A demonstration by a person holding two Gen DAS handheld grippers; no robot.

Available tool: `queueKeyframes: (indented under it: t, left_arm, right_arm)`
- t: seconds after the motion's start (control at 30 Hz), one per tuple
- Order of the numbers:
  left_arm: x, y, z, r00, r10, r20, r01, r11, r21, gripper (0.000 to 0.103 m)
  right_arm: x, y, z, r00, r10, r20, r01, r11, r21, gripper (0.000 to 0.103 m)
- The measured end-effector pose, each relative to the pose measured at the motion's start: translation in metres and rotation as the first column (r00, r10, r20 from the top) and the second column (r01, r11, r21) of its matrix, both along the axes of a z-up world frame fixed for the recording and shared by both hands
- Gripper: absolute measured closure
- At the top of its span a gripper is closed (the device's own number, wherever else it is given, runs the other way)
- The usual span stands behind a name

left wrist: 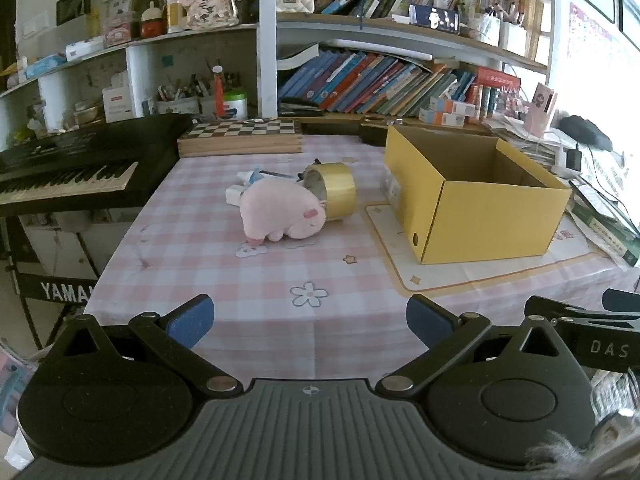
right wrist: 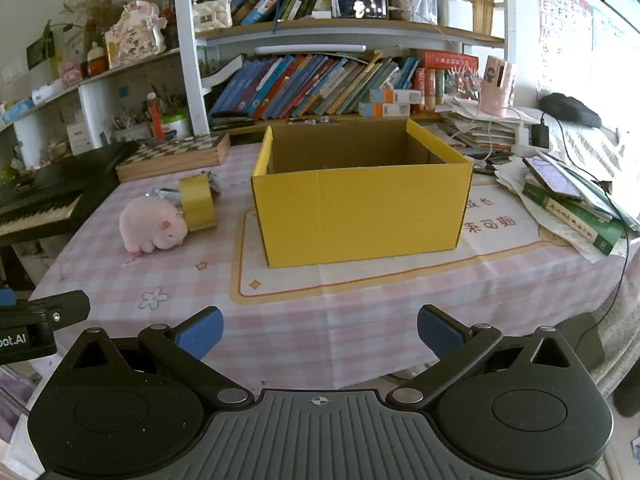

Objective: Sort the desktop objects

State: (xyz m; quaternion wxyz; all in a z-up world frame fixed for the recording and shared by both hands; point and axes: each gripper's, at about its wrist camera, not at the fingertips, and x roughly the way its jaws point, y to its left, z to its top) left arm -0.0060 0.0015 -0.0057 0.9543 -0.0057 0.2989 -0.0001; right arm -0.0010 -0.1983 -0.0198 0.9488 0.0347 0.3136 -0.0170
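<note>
1. Left wrist view: the left gripper hangs over the near edge of the table, which wears a pink-and-white checked cloth with small flower prints. Its blue-padded fingers stand wide apart with nothing between them.
2. Same view, mid-table: a pink plush toy lies on its side, soft, rounded and pale pink, with a darker pink ear. Touching it on the right is a roll of gold tape, standing on its edge with the grey core facing the toy.
3. Behind the toy and tape lie a few small items, white and blue, too hidden to identify.
4. To the right stands an open yellow cardboard box with a brown interior, resting on a cream mat with an orange border. The box is near the tape but apart from it.
5. A chessboard box sits at the far edge and a black keyboard stands to the left.
6. Right wrist view: the right gripper also hangs at the near table edge, fingers fully spread and empty.
7. Straight ahead stands the yellow box; what it holds cannot be seen.
8. The plush toy and the gold tape lie to the left of the box, touching each other.
9. Stacked books and papers crowd the right side of the table.
</note>
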Motion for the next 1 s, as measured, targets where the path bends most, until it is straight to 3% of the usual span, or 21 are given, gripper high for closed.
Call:
queueKeyframes:
  t: [1.0]
  left_arm:
    - [-0.0051,-0.009,0.0046,1.0,-0.009,0.009,0.009,1.0,0.002,0.0]
  right_arm:
    - [-0.0045,0.0029,0.0028,1.0,0.019,-0.001,-0.019,1.0,-0.013,0.0]
